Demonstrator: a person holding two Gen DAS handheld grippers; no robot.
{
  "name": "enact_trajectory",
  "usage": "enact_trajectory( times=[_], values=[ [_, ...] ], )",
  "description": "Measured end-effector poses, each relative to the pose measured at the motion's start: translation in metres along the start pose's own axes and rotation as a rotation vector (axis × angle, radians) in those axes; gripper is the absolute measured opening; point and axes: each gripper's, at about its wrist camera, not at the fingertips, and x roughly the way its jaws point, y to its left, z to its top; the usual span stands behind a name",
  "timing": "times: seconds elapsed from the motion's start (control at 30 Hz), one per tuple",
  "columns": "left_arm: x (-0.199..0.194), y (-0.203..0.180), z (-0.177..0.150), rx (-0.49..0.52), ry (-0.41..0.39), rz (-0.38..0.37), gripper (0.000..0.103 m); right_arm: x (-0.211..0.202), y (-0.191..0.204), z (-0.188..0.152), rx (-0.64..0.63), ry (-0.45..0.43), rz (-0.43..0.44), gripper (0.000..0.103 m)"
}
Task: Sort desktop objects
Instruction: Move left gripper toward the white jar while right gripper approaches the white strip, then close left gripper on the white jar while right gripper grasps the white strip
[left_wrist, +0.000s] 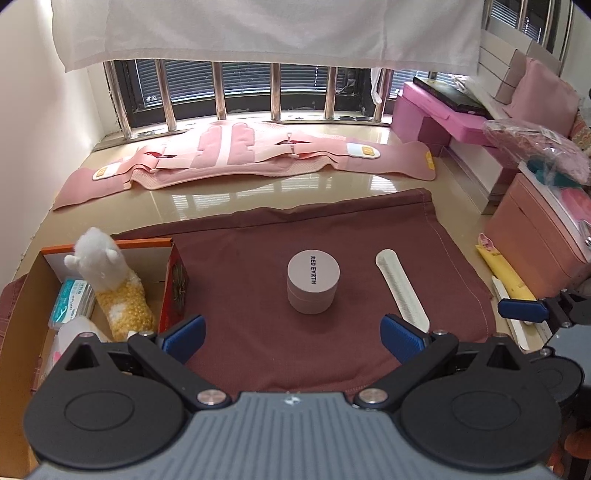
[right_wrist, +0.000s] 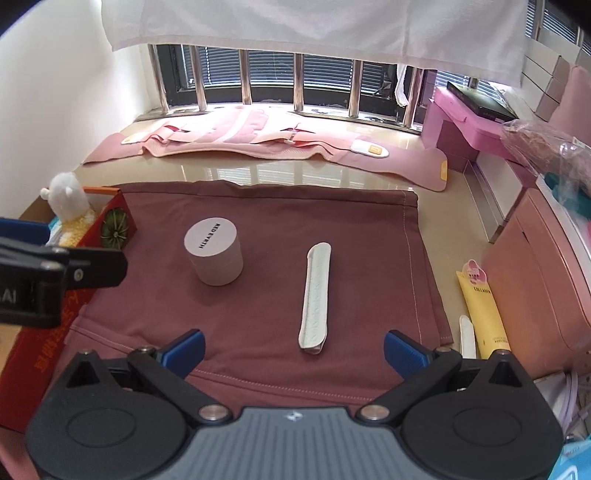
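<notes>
Here both grippers are spread wide and hold nothing. The right gripper (right_wrist: 293, 349) has the white comb (right_wrist: 316, 299) just ahead between its fingers, long axis running nearly straight away from it, so the jaws would close across its width. The left gripper (left_wrist: 293, 334) faces the jar (left_wrist: 313, 281), upright mid-cloth (left_wrist: 258, 332), box (left_wrist: 33, 306) on its left.
</notes>
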Motion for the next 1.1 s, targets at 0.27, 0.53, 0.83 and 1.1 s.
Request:
enact_trajectory(
  times=[0.27,0.53,0.83,1.1],
  values=[
    [0.044,-0.005,0.009,-0.002,0.000,0.002,0.103,0.034,-0.008,0.007,-0.018,-0.025,-0.018,0.103],
    [0.088,-0.013,0.017,0.012,0.048,0.024,0.103,0.066,-0.014,0.014,-0.020,-0.021,-0.010,0.103],
    [0.124,-0.012,0.024,-0.008,0.075,0.036,0.103,0.093,-0.015,0.018,-0.013,0.007,-0.008,0.095],
    [0.139,-0.021,0.027,0.037,0.068,0.055,0.103,0.103,-0.015,0.019,-0.004,0.025,0.002,0.079]
  ],
)
